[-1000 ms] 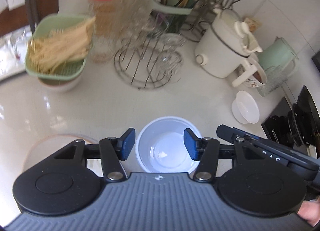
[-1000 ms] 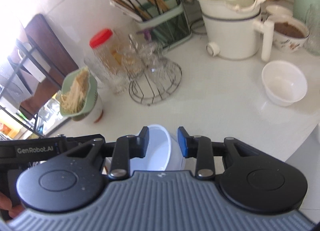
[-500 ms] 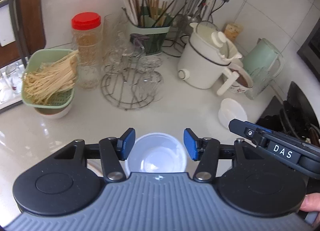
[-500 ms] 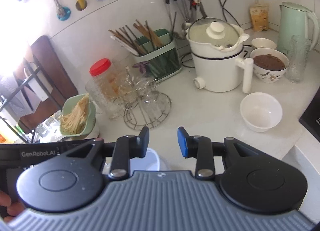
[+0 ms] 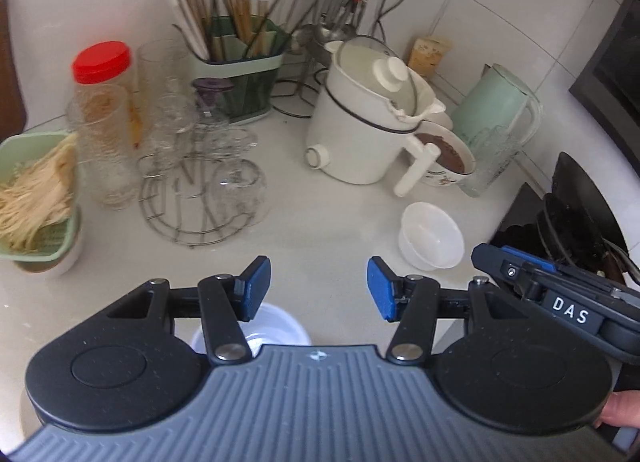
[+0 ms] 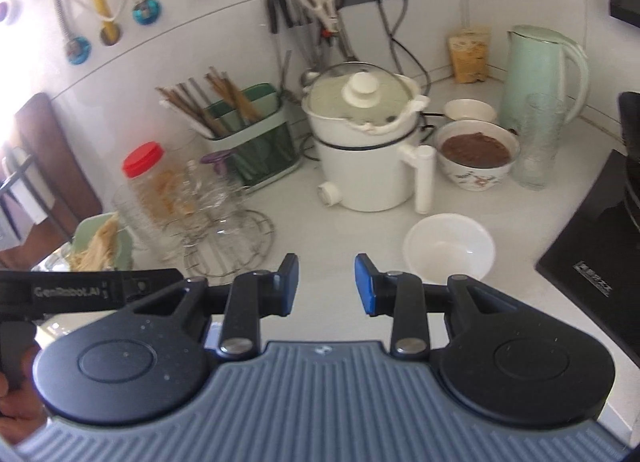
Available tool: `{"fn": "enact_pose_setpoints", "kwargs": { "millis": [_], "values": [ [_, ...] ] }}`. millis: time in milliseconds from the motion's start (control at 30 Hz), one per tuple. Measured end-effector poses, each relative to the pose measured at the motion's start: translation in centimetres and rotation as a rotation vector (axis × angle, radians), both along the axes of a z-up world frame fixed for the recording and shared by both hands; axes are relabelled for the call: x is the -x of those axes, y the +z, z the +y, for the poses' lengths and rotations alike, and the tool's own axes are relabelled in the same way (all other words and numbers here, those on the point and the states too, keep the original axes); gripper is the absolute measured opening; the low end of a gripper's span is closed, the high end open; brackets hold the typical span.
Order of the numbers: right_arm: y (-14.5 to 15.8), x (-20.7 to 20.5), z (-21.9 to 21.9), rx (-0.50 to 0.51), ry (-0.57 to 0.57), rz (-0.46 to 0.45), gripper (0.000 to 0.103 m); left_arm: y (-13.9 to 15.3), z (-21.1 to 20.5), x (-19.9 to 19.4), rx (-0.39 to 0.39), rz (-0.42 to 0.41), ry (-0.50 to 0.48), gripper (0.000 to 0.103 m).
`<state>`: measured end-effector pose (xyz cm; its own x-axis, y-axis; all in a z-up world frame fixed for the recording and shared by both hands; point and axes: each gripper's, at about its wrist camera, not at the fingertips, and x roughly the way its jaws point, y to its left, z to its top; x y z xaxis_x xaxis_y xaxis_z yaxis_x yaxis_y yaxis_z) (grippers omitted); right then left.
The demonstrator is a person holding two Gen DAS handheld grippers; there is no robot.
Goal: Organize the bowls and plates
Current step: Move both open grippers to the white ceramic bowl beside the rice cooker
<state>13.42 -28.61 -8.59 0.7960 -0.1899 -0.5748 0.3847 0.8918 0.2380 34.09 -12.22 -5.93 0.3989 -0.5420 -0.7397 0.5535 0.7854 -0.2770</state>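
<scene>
My left gripper (image 5: 318, 288) hovers open above the white counter, with nothing between its blue pads. A white bowl (image 5: 280, 328) sits just below and behind its left finger, mostly hidden by the gripper body. A second, smaller white bowl (image 5: 432, 236) stands empty on the counter to the right, near the stove edge. In the right wrist view, my right gripper (image 6: 326, 286) is also open and empty, with that small bowl (image 6: 448, 248) just beyond its right finger. Each gripper's body shows at the edge of the other's view.
At the back stand a white electric pot (image 5: 360, 134), a wire rack of glasses (image 5: 200, 182), a green chopstick holder (image 5: 236, 74), a red-lidded jar (image 5: 102, 102) and a green kettle (image 6: 540, 74). A green noodle basket (image 5: 36, 198) sits left, a patterned bowl of brown food (image 6: 476, 154) right, beside a black stove (image 6: 592, 254).
Both grippers have risen and drawn back from the counter. The large white bowl has slipped from between the left fingers to below them, and has almost vanished from the right view.
</scene>
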Motion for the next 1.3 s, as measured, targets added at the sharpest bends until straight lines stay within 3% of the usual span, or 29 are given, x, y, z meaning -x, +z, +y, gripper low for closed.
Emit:
{"fn": "enact_pose_setpoints", "kwargs": {
  "millis": [400,500,733,1000,1167,1300],
  "values": [
    [-1.0,0.3,-5.9,0.002,-0.112,0.04,0.035,-1.2,-7.4,-1.2,-0.01,0.006,-0.089,0.06],
    [-1.7,0.2,-7.2,0.007,-0.134,0.046,0.035,-2.9,-9.8,-2.2,-0.057,0.033,-0.12,0.06],
    [-4.4,-0.6,-10.0,-0.016,-0.172,0.089,0.034,-6.6,-13.7,-4.3,-0.08,0.1,-0.17,0.06],
    [-7.5,-1.9,-12.5,-0.036,-0.211,0.116,0.034,-10.1,-18.8,-5.2,-0.09,0.116,-0.219,0.059],
    [-9.4,-3.1,-14.1,-0.059,-0.232,0.126,0.034,-11.2,-21.4,-5.6,-0.146,0.085,-0.263,0.059],
    [-10.6,-3.8,-15.3,-0.058,-0.23,0.14,0.034,-11.7,-22.5,-6.0,-0.148,0.09,-0.287,0.059]
  ]
}}
